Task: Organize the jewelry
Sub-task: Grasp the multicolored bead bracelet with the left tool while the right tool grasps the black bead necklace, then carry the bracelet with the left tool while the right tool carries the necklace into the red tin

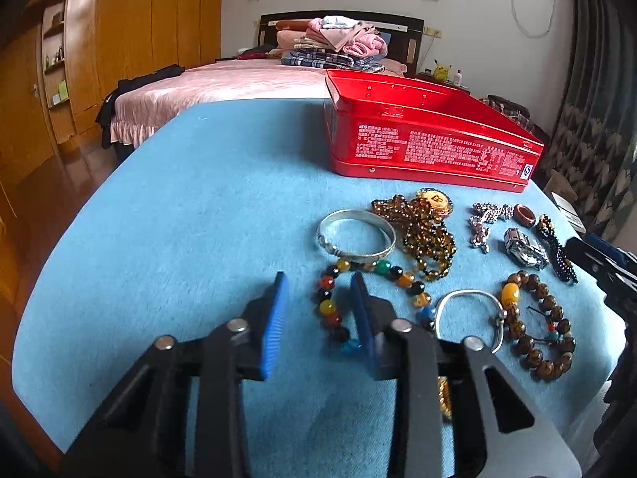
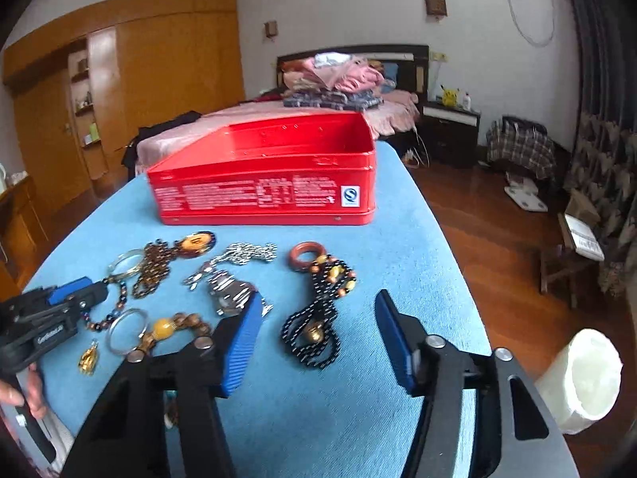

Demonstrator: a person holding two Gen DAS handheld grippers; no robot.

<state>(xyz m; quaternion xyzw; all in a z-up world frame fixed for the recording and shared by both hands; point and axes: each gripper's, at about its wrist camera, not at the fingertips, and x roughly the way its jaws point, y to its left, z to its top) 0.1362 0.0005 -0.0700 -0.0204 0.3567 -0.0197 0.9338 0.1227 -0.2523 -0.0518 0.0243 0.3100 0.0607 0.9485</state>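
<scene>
The jewelry lies loose on the blue bench [image 1: 191, 207], all of it on the near side of the open red tin [image 1: 430, 135], which I judge is where the pieces belong: its open top is free to drop things in. My left tongs [image 1: 318, 298] sit low over the multicoloured bead bracelet [image 1: 358, 279], blue pads standing either side of its near loop with a gap between them, not yet pressing on it as far as I can see; I read that as lining up a pinch. Just beyond lie the silver bangle [image 1: 356, 239] and the amber bead necklace [image 1: 426, 235].

My right tongs [image 2: 318, 314] are spread wide, nothing between the pads, pointed at the black bead string [image 2: 314, 326] with its brown ring [image 2: 306, 253]. The watch [image 2: 231, 294] sits just beside the left pad, so I'd close carefully to avoid dragging it.
</scene>
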